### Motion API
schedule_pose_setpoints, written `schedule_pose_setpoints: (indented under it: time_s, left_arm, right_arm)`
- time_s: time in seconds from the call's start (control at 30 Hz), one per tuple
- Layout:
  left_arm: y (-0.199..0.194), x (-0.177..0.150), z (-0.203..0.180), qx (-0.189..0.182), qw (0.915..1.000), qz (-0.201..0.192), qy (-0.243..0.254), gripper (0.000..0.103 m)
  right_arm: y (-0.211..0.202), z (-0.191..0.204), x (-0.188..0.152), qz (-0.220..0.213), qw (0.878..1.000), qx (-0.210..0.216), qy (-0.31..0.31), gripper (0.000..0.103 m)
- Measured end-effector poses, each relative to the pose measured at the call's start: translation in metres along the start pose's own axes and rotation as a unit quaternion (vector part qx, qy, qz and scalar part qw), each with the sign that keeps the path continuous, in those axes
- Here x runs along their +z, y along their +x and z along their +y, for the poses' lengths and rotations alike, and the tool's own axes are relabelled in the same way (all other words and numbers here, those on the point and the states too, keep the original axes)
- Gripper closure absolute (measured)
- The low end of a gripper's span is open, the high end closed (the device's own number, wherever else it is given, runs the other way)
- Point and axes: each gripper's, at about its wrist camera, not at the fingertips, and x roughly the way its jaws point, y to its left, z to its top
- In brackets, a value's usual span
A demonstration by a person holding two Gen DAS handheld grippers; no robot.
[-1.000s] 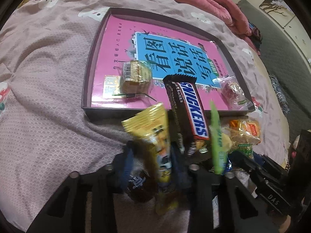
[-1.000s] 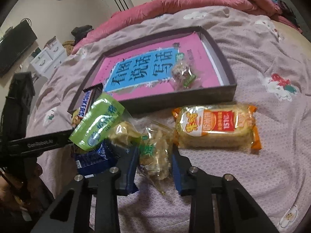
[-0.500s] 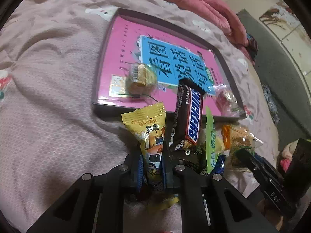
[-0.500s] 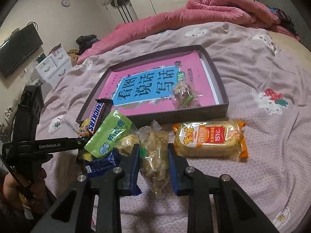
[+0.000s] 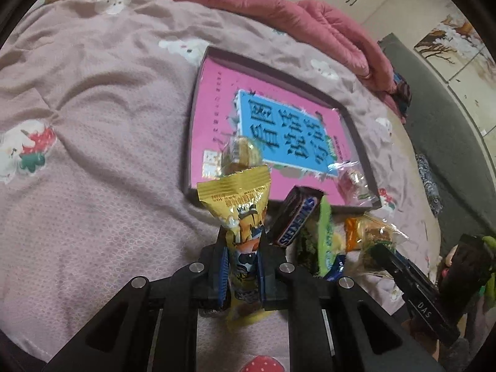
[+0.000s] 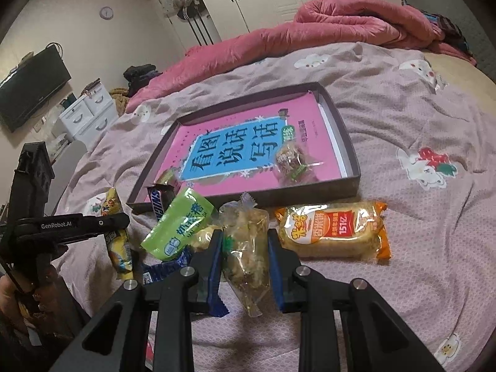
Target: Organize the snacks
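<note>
My left gripper [image 5: 241, 263] is shut on a yellow snack packet [image 5: 238, 204] and holds it upright, lifted near the front edge of the dark tray [image 5: 195, 117]. My right gripper [image 6: 245, 257] is shut on a clear bag of pale snacks [image 6: 246, 241]. The tray [image 6: 353, 161] has a pink and blue book cover inside, with a gold-wrapped sweet [image 5: 241, 152] and a clear-wrapped sweet [image 6: 291, 161] on it. A Snickers bar [image 5: 294, 220], a green packet [image 6: 179, 223] and a blue packet [image 6: 164, 268] lie in a pile before the tray.
An orange-ended rice cracker pack [image 6: 331, 232] lies on the mauve bedspread [image 6: 418, 117] right of my right gripper. A pink quilt [image 6: 341, 28] is bunched at the bed's far side. The left gripper also shows in the right wrist view [image 6: 117, 220].
Both grippers closed on their packets and lifted. The left one has risen and pulled back with the yellow packet; the Snickers bar slid off it and now lies tilted on the pile.
</note>
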Motion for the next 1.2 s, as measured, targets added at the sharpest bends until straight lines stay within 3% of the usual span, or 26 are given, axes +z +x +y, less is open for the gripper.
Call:
schedule_pose_setpoints:
  time_s: [0.3, 1.2]
  left_arm:
    - [-0.016, 0.005, -0.007, -0.019, 0.9996, -0.023, 0.003, 0.088]
    - [-0.052, 0.023, -0.028, -0.017, 0.9965, -0.079, 0.022, 0.088]
  right_arm:
    - [-0.005, 0.003, 0.004, -0.014, 1.000, 0.009, -0.006, 0.076]
    - [-0.017, 0.010, 0.015, -0.058, 0.998, 0.016, -0.031, 0.076]
